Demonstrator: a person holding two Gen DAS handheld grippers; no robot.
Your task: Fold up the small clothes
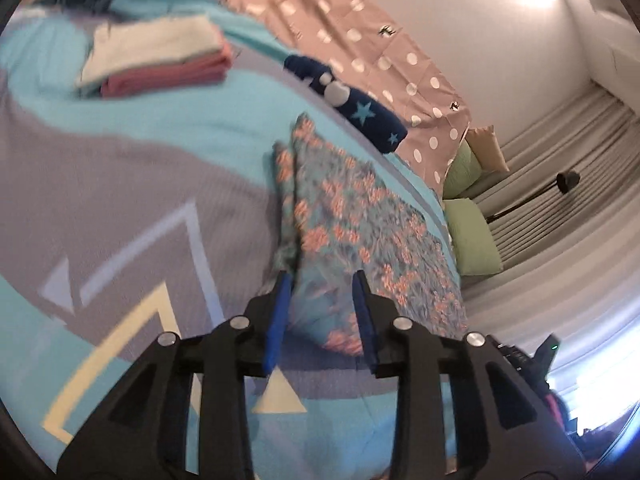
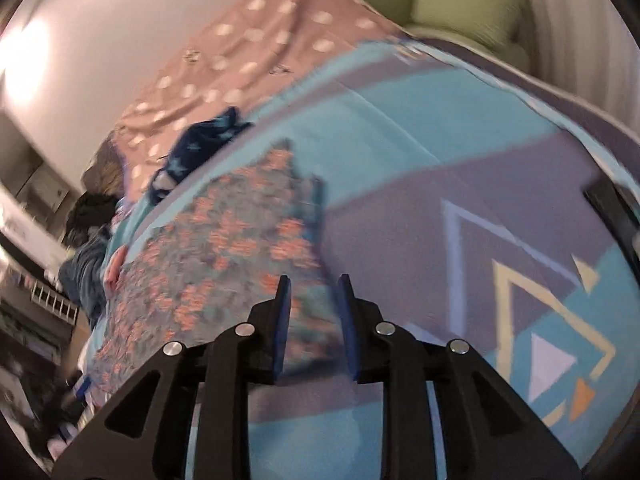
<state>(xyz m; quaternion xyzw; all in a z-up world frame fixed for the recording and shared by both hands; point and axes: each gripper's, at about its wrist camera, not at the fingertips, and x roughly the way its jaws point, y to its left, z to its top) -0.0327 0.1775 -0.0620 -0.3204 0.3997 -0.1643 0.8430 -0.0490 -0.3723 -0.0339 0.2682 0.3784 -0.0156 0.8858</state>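
Your left gripper (image 1: 322,280) has its jaws spread, with the near edge of the floral garment (image 1: 352,216) lying between the blue pads (image 1: 278,320). The pads are not pressed against the cloth. The garment lies flat on the turquoise-and-grey bedspread (image 1: 132,160), extending from the gripper toward 12 o'clock in the left wrist view, with a folded flap along its 9 o'clock edge.

Your right gripper (image 2: 314,284) also has its jaws spread. The opposite corner of the floral garment (image 2: 224,248) lies between and below its pads (image 2: 282,328). From this view, the garment extends toward 10 o'clock.

Beyond the floral garment at 12 o'clock in the left view lies a navy star-print garment (image 1: 360,112), just beside the pink polka-dot blanket (image 1: 360,40). A folded stack (image 1: 160,56), white on top of pink, rests on the bedspread at 10 o'clock, well apart from the floral garment. Green pillows (image 1: 472,236) lie at 3 o'clock, against the curtain (image 1: 560,152). Both views are motion-blurred, so fine contact cannot be confirmed.
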